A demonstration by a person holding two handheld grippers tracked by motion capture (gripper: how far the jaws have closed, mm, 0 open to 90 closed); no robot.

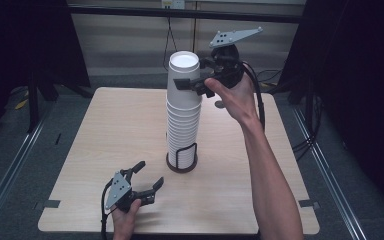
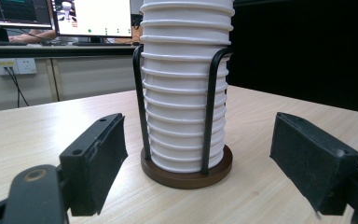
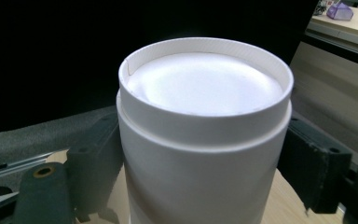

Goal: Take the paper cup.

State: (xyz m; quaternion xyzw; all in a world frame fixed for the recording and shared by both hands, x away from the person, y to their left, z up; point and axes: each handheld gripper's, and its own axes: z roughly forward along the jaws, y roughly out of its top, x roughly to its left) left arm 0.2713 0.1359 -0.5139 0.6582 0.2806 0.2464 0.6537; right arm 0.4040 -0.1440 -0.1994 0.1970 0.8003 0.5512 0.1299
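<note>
Atop the cup stack | right tool clamped on top cup | left tool apart | no readable writing

cup stack stands tall mid-table in wire holder, blocking straight path across centre. right gripper jaws flank top cup, no spare gap. left gripper near front edge, bare table between it and holder. wide room left, right, front.
</note>
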